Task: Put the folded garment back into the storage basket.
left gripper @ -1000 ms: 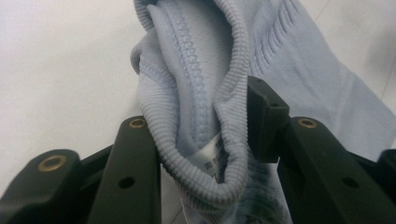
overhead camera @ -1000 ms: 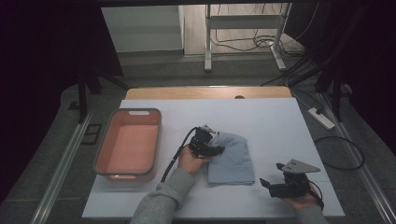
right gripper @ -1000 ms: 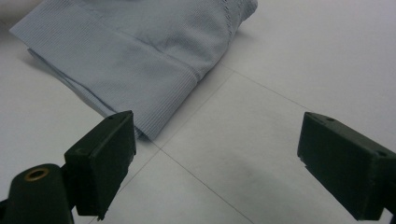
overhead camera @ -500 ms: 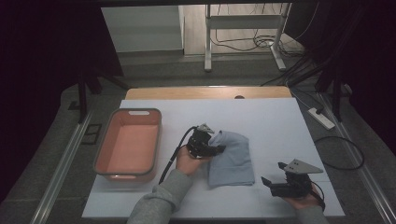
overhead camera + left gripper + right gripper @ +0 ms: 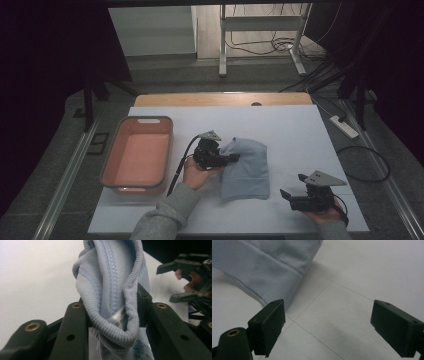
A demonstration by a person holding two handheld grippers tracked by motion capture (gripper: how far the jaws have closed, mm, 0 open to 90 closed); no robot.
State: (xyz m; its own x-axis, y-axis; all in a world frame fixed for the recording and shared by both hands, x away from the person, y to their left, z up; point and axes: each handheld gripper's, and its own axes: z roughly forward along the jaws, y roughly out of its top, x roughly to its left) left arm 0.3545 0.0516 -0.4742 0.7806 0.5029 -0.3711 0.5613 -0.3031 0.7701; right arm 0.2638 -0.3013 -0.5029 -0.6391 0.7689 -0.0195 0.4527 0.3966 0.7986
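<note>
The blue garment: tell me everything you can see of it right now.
The blue garment is pale blue knit fabric with a ribbed hem and stitched seams, lying folded on the white table right of the pink tub. The left gripper is shut on its bunched ribbed edge, a sewn-in label showing there. The right gripper is open, apart.

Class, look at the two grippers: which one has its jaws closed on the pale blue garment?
The left gripper: its jaws pinch the ribbed edge of the pale blue garment. The right gripper has open jaws with nothing between them.
</note>
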